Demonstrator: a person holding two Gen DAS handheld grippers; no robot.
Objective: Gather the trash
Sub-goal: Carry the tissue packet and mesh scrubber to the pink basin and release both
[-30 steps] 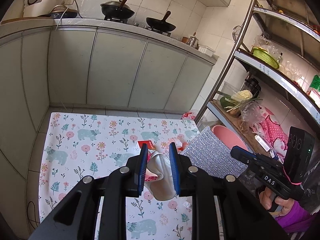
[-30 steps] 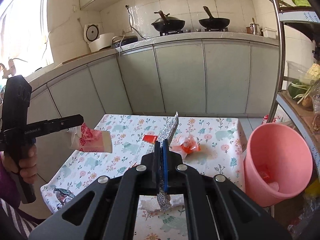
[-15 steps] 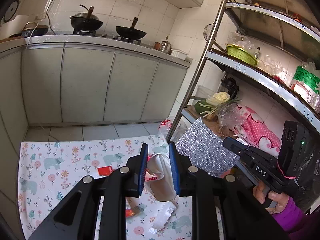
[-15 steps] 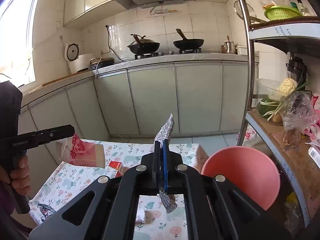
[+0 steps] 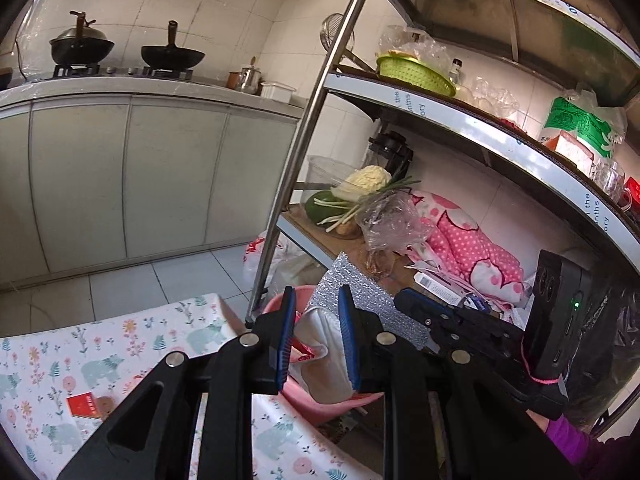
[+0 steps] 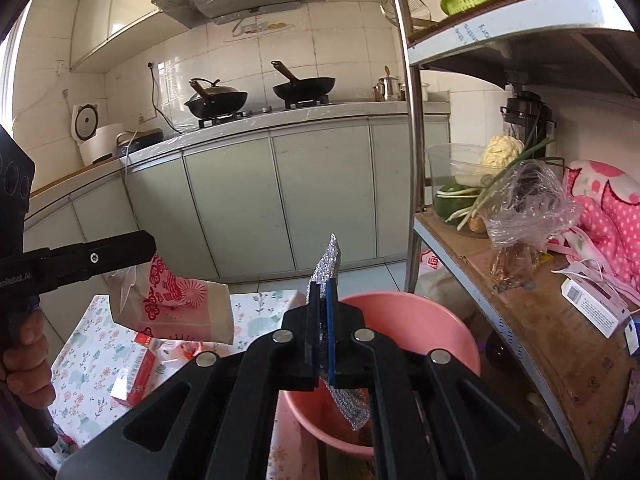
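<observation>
Right gripper (image 6: 322, 320): jaws clenched on a thin silver foil wrapper (image 6: 328, 262), poised above the round pink plastic bin (image 6: 448, 332).
Left gripper (image 5: 316, 340): clamps a crumpled white bag with red print (image 5: 320, 344) beside the bin.
Progress: two pieces lifted, neither dropped; a red packet (image 6: 138, 372) and scraps remain on the floral tablecloth (image 6: 84, 364).
Wrapper axis: upright, long edge vertical, tip up.

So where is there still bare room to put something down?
The tablecloth is bare between the red packet and its far edge. The wooden shelf is bare in front of the plastic bag; vegetables and pink cloth crowd its back.
</observation>
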